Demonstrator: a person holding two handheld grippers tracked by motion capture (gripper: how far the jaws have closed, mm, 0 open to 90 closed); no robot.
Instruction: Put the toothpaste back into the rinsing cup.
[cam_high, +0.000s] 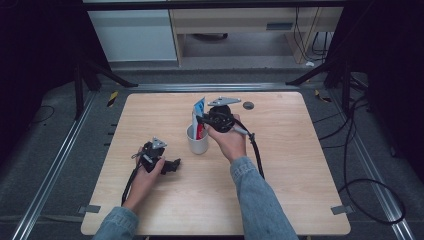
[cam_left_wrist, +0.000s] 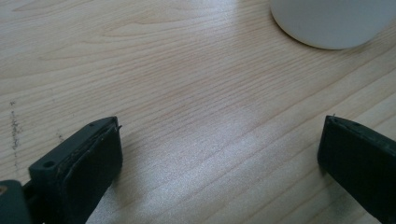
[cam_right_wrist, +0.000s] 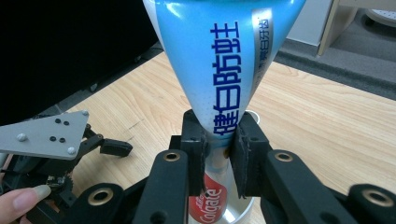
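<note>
The right hand-held gripper (cam_right_wrist: 219, 154) is clenched on the blue-and-red toothpaste tube (cam_right_wrist: 219, 70), which stands upright, lower end inside the white cylindrical cup (cam_high: 197, 141). The left hand-held gripper (cam_left_wrist: 219, 154) rests released on the wooden desk (cam_high: 280, 165), nearby.

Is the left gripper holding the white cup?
No, the left gripper is open over bare table, apart from the cup.

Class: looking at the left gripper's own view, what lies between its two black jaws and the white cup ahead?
Only bare light wooden table lies between the open left gripper and the white cup.
</note>
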